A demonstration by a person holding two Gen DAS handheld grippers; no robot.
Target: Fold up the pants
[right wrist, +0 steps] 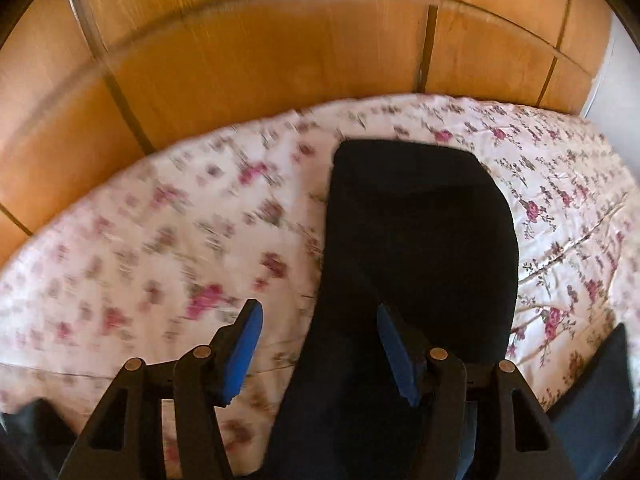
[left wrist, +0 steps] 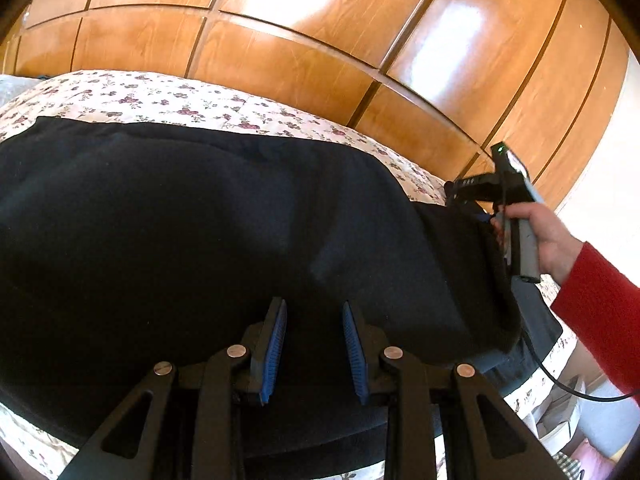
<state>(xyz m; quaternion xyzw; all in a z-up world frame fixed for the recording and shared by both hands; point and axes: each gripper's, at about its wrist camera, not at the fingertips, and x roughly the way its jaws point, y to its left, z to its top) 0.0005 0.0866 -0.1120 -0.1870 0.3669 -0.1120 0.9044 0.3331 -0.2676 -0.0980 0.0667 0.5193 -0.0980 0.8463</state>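
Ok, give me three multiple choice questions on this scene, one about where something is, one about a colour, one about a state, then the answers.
1. Where do the pants lie?
A. on the flowered bedspread
B. on a bare wooden floor
C. on a chair

2. What colour are the left gripper pads?
A. red
B. blue
C. yellow

3. How does the right gripper stand?
A. shut on the pants
B. open
C. shut on the bedspread

Answers: A, the floral fabric shows all around the dark cloth; B, blue pads line both fingers; B, its pads sit apart with nothing clamped between them.
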